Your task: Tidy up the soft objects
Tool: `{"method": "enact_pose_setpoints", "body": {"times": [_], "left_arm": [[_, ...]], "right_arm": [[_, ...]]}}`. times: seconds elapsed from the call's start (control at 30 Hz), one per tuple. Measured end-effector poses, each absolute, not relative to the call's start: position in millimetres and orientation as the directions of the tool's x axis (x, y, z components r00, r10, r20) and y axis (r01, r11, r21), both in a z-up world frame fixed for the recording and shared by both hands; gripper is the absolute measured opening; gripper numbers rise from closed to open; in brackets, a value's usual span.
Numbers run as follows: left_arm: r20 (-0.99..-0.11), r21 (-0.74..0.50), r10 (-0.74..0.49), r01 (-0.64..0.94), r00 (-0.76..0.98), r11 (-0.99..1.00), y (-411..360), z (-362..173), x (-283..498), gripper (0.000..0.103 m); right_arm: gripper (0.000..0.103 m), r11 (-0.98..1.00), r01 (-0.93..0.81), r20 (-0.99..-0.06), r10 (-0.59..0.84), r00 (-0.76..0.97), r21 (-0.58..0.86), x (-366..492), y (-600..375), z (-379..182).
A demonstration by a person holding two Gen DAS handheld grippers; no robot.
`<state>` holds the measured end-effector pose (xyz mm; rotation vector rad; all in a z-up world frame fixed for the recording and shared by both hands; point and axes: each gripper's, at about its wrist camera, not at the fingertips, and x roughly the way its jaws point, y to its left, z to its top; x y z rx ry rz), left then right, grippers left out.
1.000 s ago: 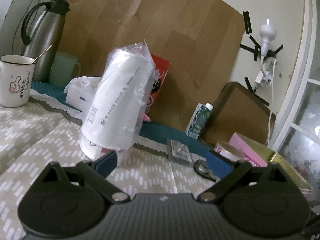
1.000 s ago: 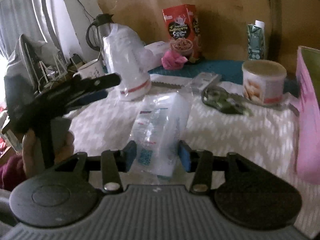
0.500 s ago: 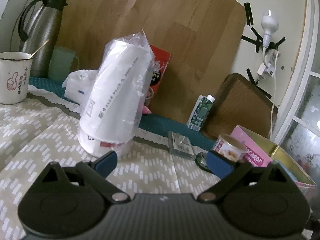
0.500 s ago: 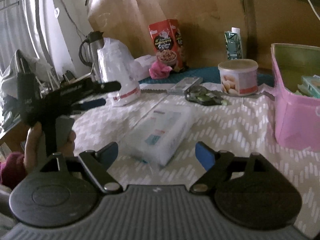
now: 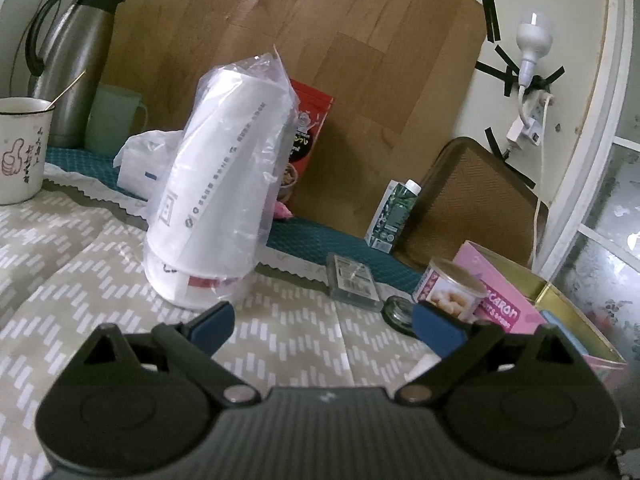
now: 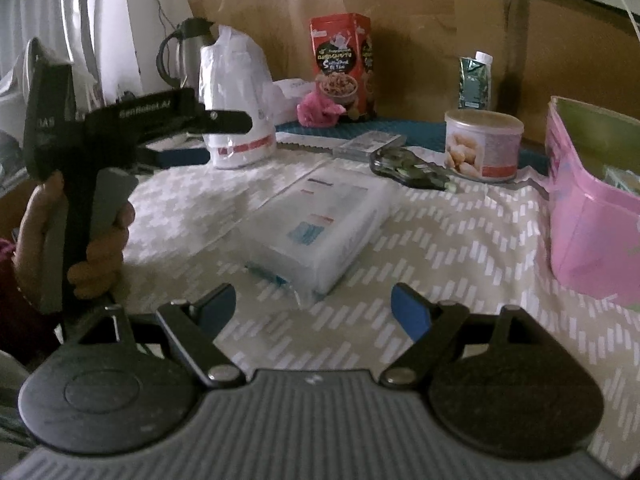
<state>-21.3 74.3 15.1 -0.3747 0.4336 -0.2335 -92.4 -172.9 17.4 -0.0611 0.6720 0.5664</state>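
A white tissue pack in clear wrap (image 6: 320, 224) lies flat on the patterned tablecloth (image 6: 460, 248), just beyond my right gripper (image 6: 314, 306), whose jaws stand open and apart from it. My left gripper (image 5: 324, 320) is open with nothing between its blue pads; it also shows at the left of the right wrist view (image 6: 192, 136), held by a hand (image 6: 100, 248). A bagged stack of white cups (image 5: 220, 208) stands just ahead of the left gripper. A pink soft item (image 6: 318, 109) and a white tissue bag (image 5: 138, 160) lie near the back.
A pink box (image 6: 592, 216) stands open at the right. A snack can (image 6: 482, 144), a dark tape dispenser (image 6: 408, 166), a small flat pack (image 5: 352, 280), a green carton (image 5: 392, 216), a red snack bag (image 6: 340, 64), a thermos (image 5: 64, 60) and a mug (image 5: 20, 148) crowd the back.
My right gripper opened and let go of the tissue pack, which now lies flat on the cloth; the gripper drew back from it. The left gripper stayed open and barely moved.
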Motion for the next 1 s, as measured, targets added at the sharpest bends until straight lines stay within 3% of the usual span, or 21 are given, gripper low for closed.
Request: {"method": "enact_pose_setpoints", "body": {"times": [0.7,1.0], "left_arm": [[-0.362,-0.412,-0.333,0.171,0.87,0.895,73.5,16.1,-22.1,0.099],[-0.372,-0.444,-0.519,0.343,0.77,0.828,45.4,30.3,-38.5,0.102]], "right_arm": [[0.087,0.859,-0.506,-0.613,0.444,0.653,0.082,-91.3,-165.3,15.4],[0.087,0.858,-0.505,-0.614,0.448,0.65,0.092,-87.7,-166.2,15.7]]}}
